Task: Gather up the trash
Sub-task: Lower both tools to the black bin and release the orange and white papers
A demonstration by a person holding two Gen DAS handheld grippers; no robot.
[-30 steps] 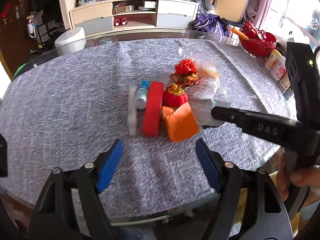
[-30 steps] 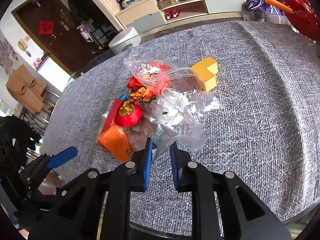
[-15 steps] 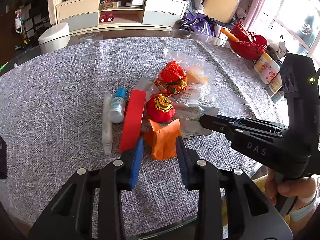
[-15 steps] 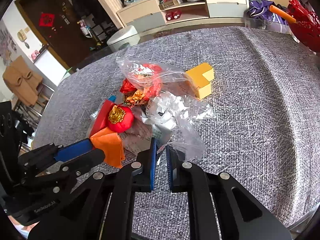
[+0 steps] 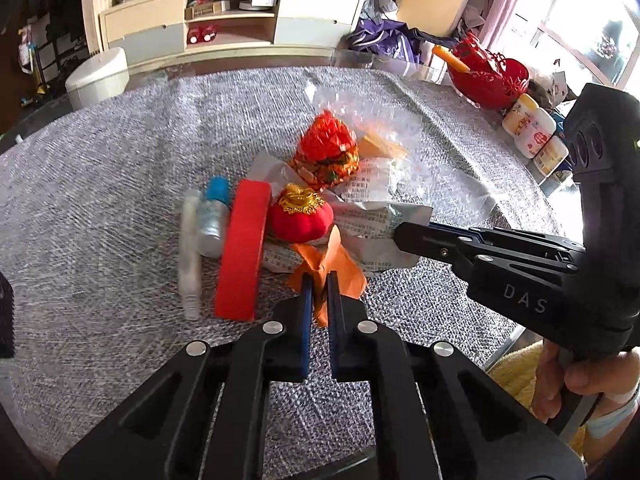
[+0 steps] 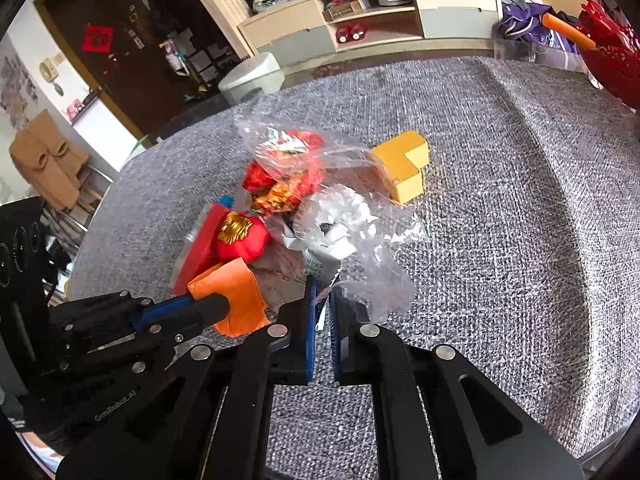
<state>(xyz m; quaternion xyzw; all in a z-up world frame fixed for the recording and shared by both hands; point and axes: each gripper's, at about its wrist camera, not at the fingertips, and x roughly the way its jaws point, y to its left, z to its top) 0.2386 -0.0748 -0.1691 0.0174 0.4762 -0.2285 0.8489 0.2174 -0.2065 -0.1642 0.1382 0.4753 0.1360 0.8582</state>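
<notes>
- Left gripper [image 5: 318,280] is pinching the orange paper [image 5: 340,268], jaws just closing on it (light, floppy, tears easily).
- Right gripper [image 6: 322,300] is clamping the wrapper [image 6: 320,270] edge, slippery stuff.

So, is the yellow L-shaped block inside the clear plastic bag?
No, in the right wrist view the yellow L-shaped block sits on the grey table cloth beside the clear plastic bag, outside it.

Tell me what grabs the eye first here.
The heap of trash mid-table: a red pouch with a gold top beside a red flat box. At its near edge, the left gripper pinches orange paper; the right gripper clamps a silver wrapper.
</notes>
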